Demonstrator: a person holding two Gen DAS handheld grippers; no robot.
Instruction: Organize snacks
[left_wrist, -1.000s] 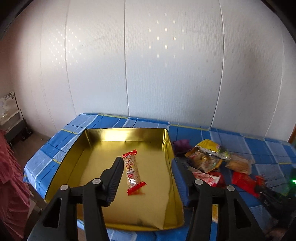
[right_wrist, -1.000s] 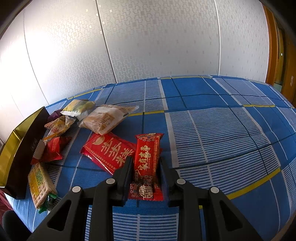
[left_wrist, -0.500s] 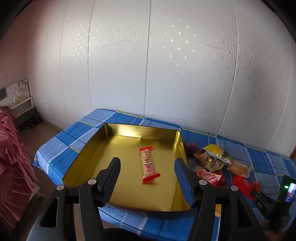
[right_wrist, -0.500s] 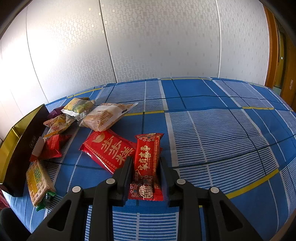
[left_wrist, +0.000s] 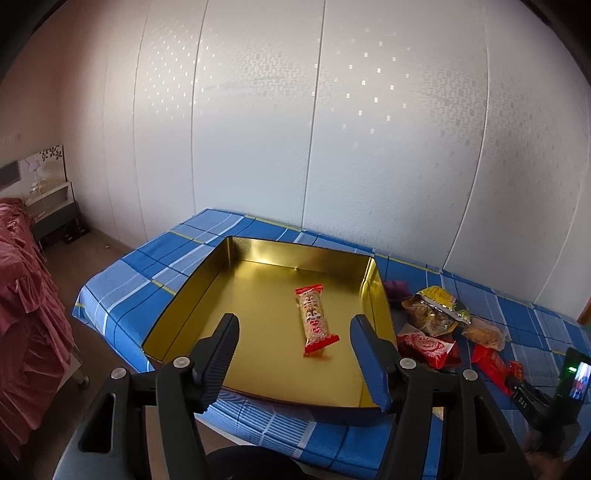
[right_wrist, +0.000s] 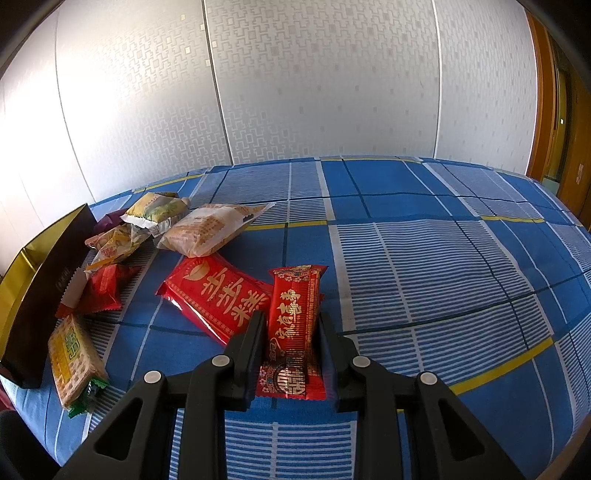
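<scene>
In the right wrist view, the right claw was clenched on a narrow red snack packet at lower centre, its pads pressing both long sides; the packet's near end lay between the black arms. A wider red packet touched it on the left, partly covered by the left finger. More snacks lay in the left of the frame beside the dark outer wall of the tin, which the left edge cut off.

In the left wrist view, the left claw had just been opening and held nothing. A wafer bar lay in the gold tin beyond the fingertips, at centre frame. The snack pile at right was small and hard to read.
</scene>
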